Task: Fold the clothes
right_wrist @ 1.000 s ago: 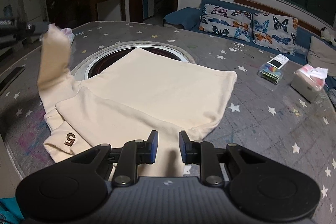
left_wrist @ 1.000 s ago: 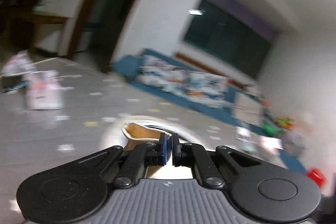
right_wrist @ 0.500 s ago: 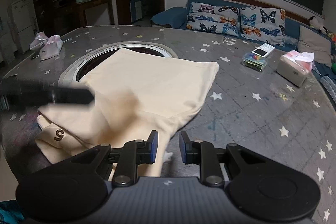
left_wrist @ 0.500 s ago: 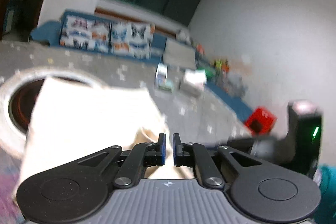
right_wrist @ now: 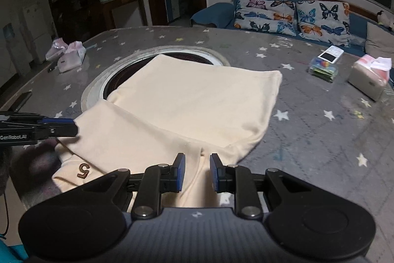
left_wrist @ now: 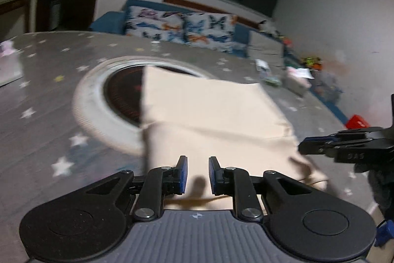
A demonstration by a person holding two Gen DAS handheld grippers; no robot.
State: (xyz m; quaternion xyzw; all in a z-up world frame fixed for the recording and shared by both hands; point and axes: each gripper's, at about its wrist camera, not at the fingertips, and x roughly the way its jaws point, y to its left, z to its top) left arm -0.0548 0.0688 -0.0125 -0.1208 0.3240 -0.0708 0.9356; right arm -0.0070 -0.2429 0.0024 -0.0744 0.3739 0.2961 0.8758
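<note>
Left gripper (left_wrist: pixel 198 171) has just been opening, nothing between its pads, above the cream garment (right_wrist: pixel 187 110). Right gripper (right_wrist: pixel 196 173) slightly parted, seemingly empty. The folded flap ahead could slide and undo the fold.

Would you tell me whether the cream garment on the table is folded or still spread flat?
Partly folded: the cream garment has one layer turned over onto its body, with a visible fold edge.
</note>
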